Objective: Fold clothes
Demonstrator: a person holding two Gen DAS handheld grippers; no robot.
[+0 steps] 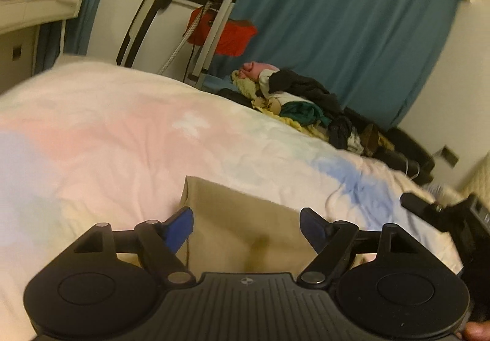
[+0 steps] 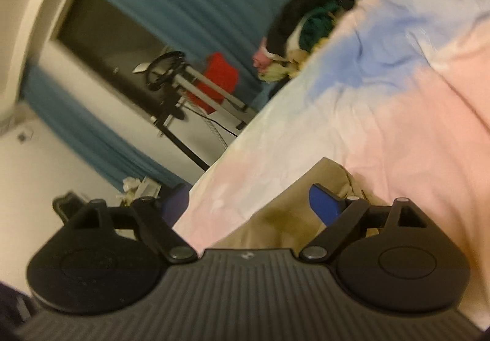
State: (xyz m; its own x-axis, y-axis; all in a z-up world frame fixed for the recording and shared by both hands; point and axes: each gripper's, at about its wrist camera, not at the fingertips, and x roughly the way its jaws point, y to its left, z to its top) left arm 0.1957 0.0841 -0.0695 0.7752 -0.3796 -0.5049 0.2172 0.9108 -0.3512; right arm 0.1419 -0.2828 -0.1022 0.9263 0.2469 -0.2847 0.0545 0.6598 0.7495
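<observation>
A folded tan garment [image 1: 242,218] lies on the pastel bedspread [image 1: 122,142], right in front of my left gripper [image 1: 246,226]. That gripper is open, its blue pads [image 1: 180,226] spread wide on either side of the cloth, with nothing held. In the right wrist view the same tan garment [image 2: 284,212] sits under my right gripper [image 2: 249,206], which is also open; its right blue pad [image 2: 324,203] hovers above the cloth. The right gripper's black body [image 1: 444,212] shows at the right edge of the left wrist view. A pile of unfolded clothes [image 1: 306,102] lies at the bed's far side.
Teal curtains [image 1: 337,19] cover the far wall. An exercise machine [image 1: 214,19] with a red cloth [image 1: 232,35] draped on it stands beyond the bed. A white shelf [image 1: 36,10] sits at upper left. The bedspread [image 2: 398,111] stretches broad around the garment.
</observation>
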